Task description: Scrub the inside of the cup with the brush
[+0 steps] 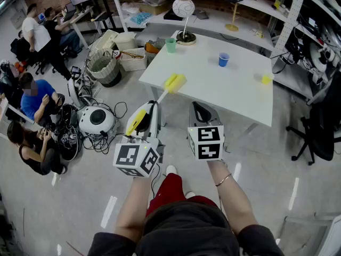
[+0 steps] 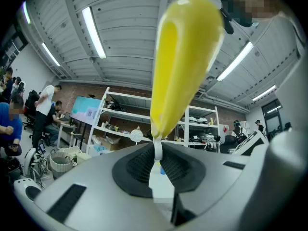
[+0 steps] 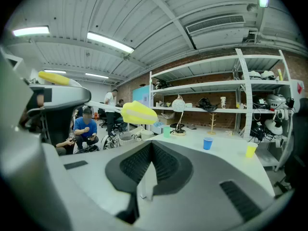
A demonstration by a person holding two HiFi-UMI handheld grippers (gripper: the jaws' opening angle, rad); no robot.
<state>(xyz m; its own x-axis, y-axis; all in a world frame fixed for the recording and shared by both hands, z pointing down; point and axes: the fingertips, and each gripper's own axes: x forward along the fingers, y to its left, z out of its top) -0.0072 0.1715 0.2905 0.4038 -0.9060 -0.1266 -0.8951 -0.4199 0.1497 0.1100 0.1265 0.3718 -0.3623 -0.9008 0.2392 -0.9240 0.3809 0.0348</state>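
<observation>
My left gripper (image 1: pixel 153 106) is shut on the brush (image 1: pixel 174 82), a white stem with a yellow sponge head that points toward the white table (image 1: pixel 234 97). In the left gripper view the yellow brush (image 2: pixel 185 57) rises from between the closed jaws of the left gripper (image 2: pixel 157 153). My right gripper (image 1: pixel 199 107) hovers beside it, shut and empty; in its own view the right gripper (image 3: pixel 150 165) has its jaws together and the brush head (image 3: pixel 138 113) floats to the left. On the table stand a green cup (image 1: pixel 170 45), a blue cup (image 1: pixel 224 59) and a yellow cup (image 1: pixel 267 79). Both grippers are short of the table's near edge.
A desk lamp (image 1: pixel 184 12) stands at the table's far side by the green cup. Bins, boxes and cables (image 1: pixel 104 68) crowd the floor at left, where several people (image 1: pixel 37 103) sit. An office chair (image 1: pixel 317 132) is at right. Shelving (image 1: pixel 234 4) runs behind the table.
</observation>
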